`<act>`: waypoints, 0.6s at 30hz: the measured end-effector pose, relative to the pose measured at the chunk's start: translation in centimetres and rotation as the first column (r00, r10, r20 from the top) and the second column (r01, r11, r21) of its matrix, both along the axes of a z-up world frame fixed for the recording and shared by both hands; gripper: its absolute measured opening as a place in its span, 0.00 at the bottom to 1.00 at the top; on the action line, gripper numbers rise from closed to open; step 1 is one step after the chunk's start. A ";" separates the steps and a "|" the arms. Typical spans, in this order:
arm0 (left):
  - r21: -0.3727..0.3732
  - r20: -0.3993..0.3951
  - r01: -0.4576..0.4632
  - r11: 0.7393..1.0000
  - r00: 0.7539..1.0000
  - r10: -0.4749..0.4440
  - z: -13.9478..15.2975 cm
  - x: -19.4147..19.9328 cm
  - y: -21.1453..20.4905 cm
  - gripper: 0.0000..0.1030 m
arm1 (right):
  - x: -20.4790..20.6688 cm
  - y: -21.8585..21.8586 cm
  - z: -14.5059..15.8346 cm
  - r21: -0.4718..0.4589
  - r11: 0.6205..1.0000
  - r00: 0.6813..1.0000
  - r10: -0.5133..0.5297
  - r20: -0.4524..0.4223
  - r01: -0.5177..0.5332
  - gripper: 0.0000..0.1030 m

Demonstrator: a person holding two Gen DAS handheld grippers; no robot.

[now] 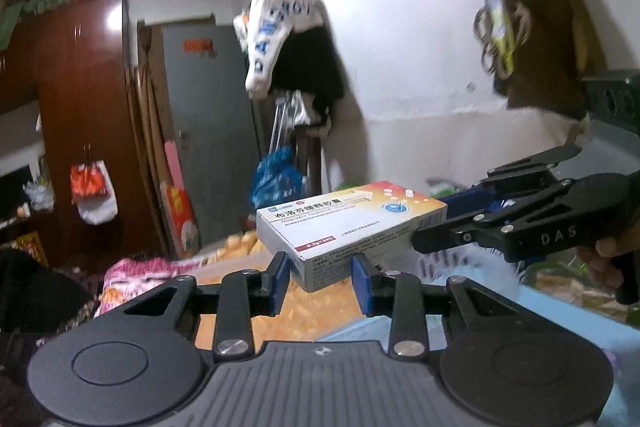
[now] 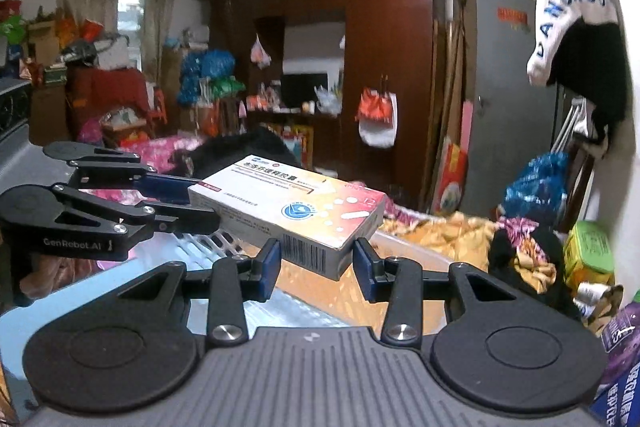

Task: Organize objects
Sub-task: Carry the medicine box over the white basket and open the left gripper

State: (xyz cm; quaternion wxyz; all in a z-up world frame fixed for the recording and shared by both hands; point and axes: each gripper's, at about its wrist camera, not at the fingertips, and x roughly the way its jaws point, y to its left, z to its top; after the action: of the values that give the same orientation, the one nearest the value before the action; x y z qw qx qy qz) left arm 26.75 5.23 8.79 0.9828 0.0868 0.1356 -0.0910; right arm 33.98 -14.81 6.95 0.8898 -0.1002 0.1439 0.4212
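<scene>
A medicine box [image 1: 352, 223], white with an orange and red corner and a blue round logo, is up in the air between the 2 grippers, clear of the surfaces below it.

In the left wrist view, the left gripper [image 1: 320, 281] has its 2 blue pads on either side of the box's near end; the left pad [image 1: 280, 277] looks close against the carton and the right pad [image 1: 362, 285] sits at its lower corner, yet whether they actually press on it cannot be told. The right gripper [image 1: 448, 227] comes in from the right of this tool, its black and blue fingers reaching the far right end of the box, one above and one below it. A hand [image 1: 608, 255] shows at its handle.

In the right wrist view, the right gripper [image 2: 316, 267] has its pads flanking the barcode end of the same box [image 2: 292, 207], narrow enough to frame it, with a little space visible on the right side, so a firm grip cannot be confirmed. The left gripper [image 2: 192, 203] enters from the left of this tool, its fingers closed around the box's far left end.

Behind the tools stand a dark wooden wardrobe [image 2: 384, 39], a grey door [image 2: 500, 99] and a white garment [image 2: 568, 7] hanging to the right.
</scene>
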 end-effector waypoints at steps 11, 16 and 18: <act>0.024 -0.223 -0.027 0.999 0.974 0.031 -2.1 4.1 1.8 0.37 | 2.3 1.5 -0.3 -0.136 0.991 0.991 -0.031 -0.134 0.013 0.42; -0.004 -0.288 -0.034 0.999 0.957 0.031 -2.3 5.2 2.5 0.37 | 3.1 2.3 0.0 -0.186 0.982 0.984 -0.045 -0.172 0.013 0.44; -0.015 -0.298 -0.036 0.999 0.954 0.029 -2.4 5.5 2.6 0.37 | 3.2 2.5 0.0 -0.202 0.979 0.982 -0.049 -0.183 0.011 0.50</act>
State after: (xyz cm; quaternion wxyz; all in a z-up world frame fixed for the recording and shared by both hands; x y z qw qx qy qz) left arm 32.29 7.86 6.42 0.9534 0.0597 0.2824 -0.0883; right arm 37.17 -12.28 6.95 0.8640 -0.1471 0.2703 0.3985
